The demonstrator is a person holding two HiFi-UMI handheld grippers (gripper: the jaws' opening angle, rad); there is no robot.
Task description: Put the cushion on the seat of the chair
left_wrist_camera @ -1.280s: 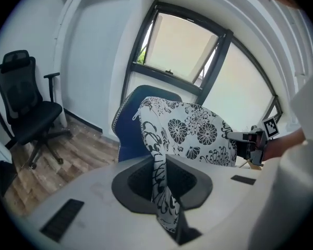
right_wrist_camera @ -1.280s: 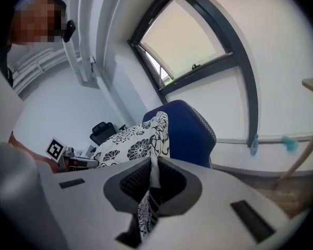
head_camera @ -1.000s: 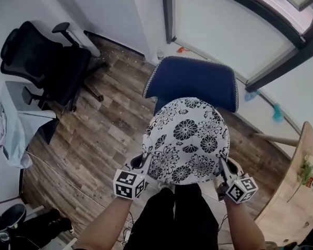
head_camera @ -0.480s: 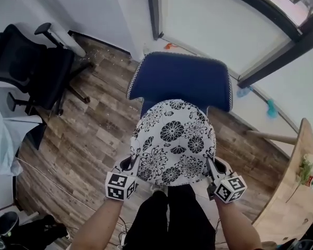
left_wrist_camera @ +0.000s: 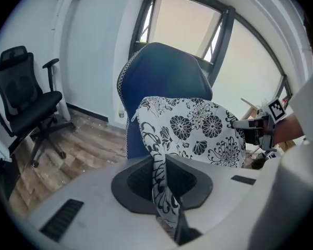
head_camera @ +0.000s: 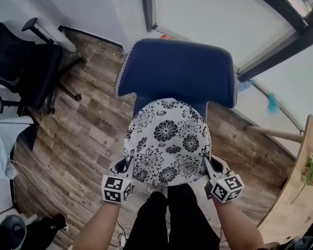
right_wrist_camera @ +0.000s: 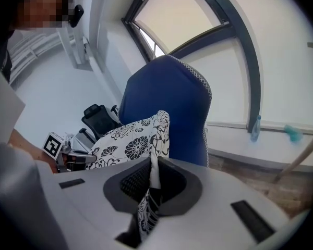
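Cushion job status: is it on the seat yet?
Done: cushion picked up, left gripper and right gripper each shut on a near corner. In hand: it hangs before the blue chair. Left: lower it onto the seat, hidden beneath, and release.

We can read no text, label, brand, number or sign on anything in these views

L tool (left_wrist_camera: 164,189) jaws pinch cushion (left_wrist_camera: 198,134) edge, lower centre; cushion spreads right to R tool (left_wrist_camera: 253,132); blue chair (left_wrist_camera: 164,72) back behind, centre; black office chair (left_wrist_camera: 21,103) far left
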